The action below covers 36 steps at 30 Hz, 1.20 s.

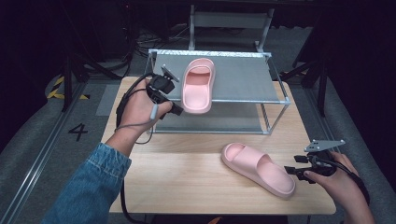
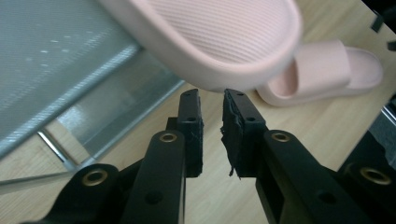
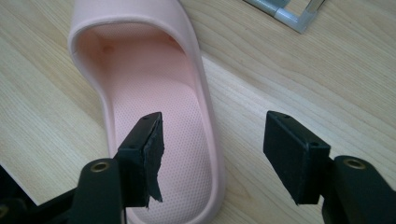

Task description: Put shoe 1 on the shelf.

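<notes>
Just past the slightly parted left tool [image 2: 212, 95], the racked slipper [image 1: 198, 84], overhanging the shelf [image 1: 243, 79], could be knocked off.

A light wooden table [image 1: 187, 177] carries a 2-tier metal rack [image 1: 275, 100] with grey mesh shelves at its far edge. 1 pink slipper [image 1: 198, 84] lies on the rack's upper shelf, its heel overhanging the front rail just beyond the tips of the left gripper [image 1: 177, 111], nothing between the narrowly parted jaws. A second pink slipper [image 1: 257, 169] lies flat on the tabletop in front of the rack, its heel end right at the right gripper [image 1: 290, 171], whose wide jaws straddle its side wall.
</notes>
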Each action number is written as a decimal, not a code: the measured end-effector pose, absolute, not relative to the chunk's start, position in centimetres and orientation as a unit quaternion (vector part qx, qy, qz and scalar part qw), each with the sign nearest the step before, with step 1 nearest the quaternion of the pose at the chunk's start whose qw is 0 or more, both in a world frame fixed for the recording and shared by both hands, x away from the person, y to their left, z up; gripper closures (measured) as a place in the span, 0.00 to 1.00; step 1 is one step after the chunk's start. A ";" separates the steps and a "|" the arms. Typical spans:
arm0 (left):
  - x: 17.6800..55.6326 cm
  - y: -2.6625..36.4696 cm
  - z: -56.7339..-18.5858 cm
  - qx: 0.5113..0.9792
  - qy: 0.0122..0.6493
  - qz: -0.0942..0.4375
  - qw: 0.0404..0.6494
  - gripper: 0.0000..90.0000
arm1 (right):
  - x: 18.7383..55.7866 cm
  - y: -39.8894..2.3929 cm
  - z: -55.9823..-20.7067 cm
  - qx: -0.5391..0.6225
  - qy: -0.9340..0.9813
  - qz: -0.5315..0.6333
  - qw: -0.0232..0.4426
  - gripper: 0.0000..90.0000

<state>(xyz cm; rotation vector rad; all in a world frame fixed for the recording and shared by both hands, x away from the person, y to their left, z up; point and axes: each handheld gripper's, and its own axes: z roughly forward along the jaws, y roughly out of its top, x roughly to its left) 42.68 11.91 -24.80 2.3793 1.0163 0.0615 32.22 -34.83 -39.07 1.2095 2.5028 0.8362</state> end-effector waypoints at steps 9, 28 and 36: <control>41.2 8.6 -25.4 0.906 0.336 -0.002 0.259 0.82 | 32.2 -34.7 -39.1 0.412 0.858 0.282 0.118 0.43; 45.7 6.0 -26.7 0.893 0.350 0.035 0.280 0.63 | 32.2 -34.7 -39.2 0.410 0.860 0.280 0.119 0.43; 47.3 5.8 -27.3 0.886 0.364 0.031 0.285 0.60 | 32.2 -34.7 -39.2 0.410 0.859 0.282 0.117 0.43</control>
